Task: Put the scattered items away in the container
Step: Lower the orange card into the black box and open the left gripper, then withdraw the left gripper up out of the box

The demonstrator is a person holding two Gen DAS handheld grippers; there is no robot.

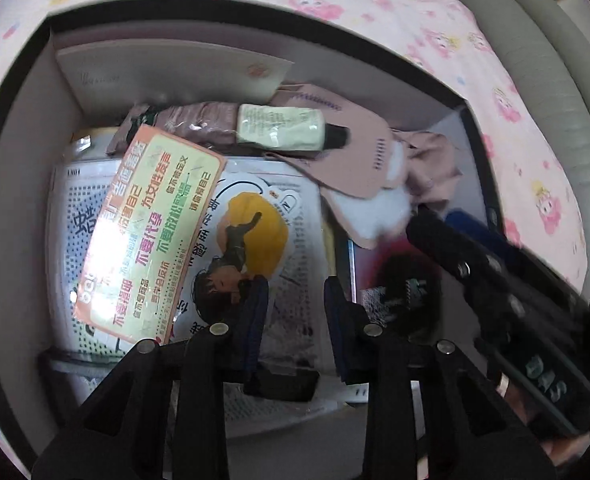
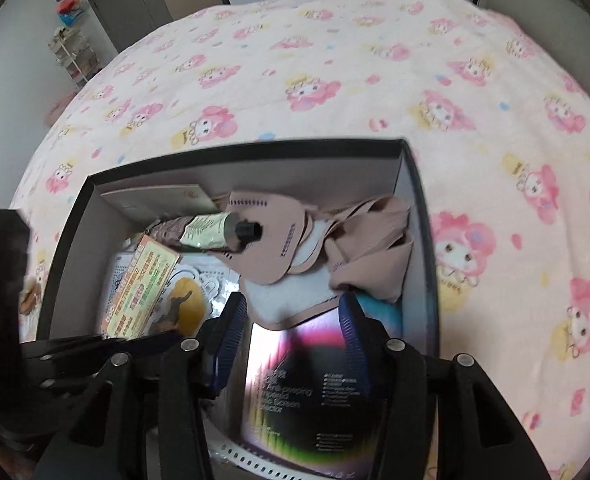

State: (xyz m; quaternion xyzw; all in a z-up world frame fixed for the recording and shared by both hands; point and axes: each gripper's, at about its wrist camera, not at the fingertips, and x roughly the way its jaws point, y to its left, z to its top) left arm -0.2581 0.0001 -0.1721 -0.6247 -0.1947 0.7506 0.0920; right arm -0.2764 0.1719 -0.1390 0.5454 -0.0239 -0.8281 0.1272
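The black-rimmed box (image 1: 19, 184) (image 2: 419, 216) lies on the bed and holds several items: a pale green tube (image 1: 283, 126) (image 2: 211, 232), pink masks (image 1: 355, 152) (image 2: 279, 240), an orange leaflet (image 1: 147, 236) (image 2: 139, 292), a white illustrated packet (image 1: 255, 240) and a grey card (image 1: 167, 72). My left gripper (image 1: 295, 308) is open and empty above the white packet. My right gripper (image 2: 291, 340) is open over a shiny black screen-protector pack (image 2: 307, 388) that lies in the box between its fingers; it also shows in the left wrist view (image 1: 495, 276).
The box sits on a pink cartoon-print blanket (image 2: 335, 80). A grey padded headboard (image 1: 535, 60) runs along the far right. Cabinets and a small shelf rack (image 2: 75, 56) stand beyond the bed.
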